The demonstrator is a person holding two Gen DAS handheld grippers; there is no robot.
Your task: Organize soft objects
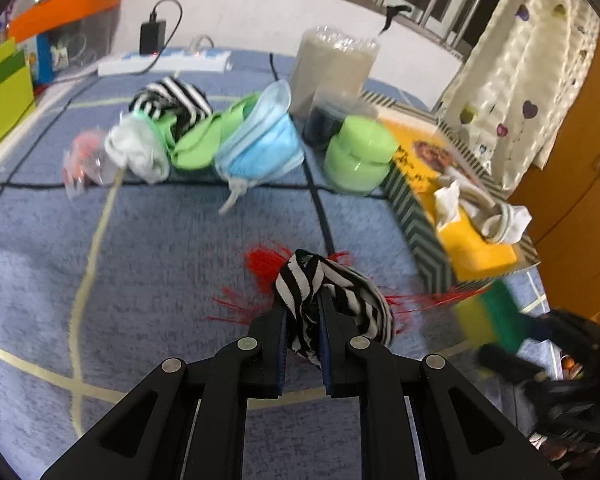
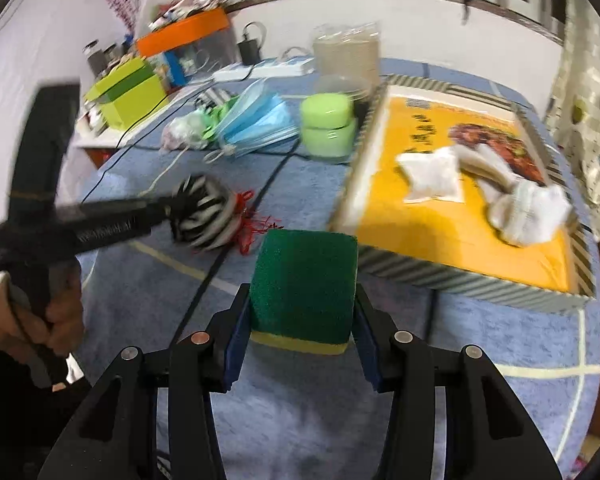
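My left gripper [image 1: 303, 300] is shut on a black-and-white striped sock [image 1: 336, 304], held above the blue carpet over a red tassel [image 1: 266, 266]. It also shows in the right wrist view [image 2: 168, 210] with the sock [image 2: 204, 216]. My right gripper [image 2: 304, 300] is shut on a green-and-yellow sponge [image 2: 304, 292], which shows blurred in the left wrist view [image 1: 490, 316]. The yellow tray [image 2: 452, 276] with striped walls holds white cloths [image 2: 528, 208] and a white pad [image 2: 432, 180].
At the back of the carpet lie blue face masks [image 1: 260, 148], a second striped sock [image 1: 172, 100], green cloth [image 1: 204, 136], a pale rolled sock [image 1: 140, 152], a green jar [image 1: 360, 152] and a clear container [image 1: 332, 68]. A power strip [image 1: 164, 64] and cables run behind.
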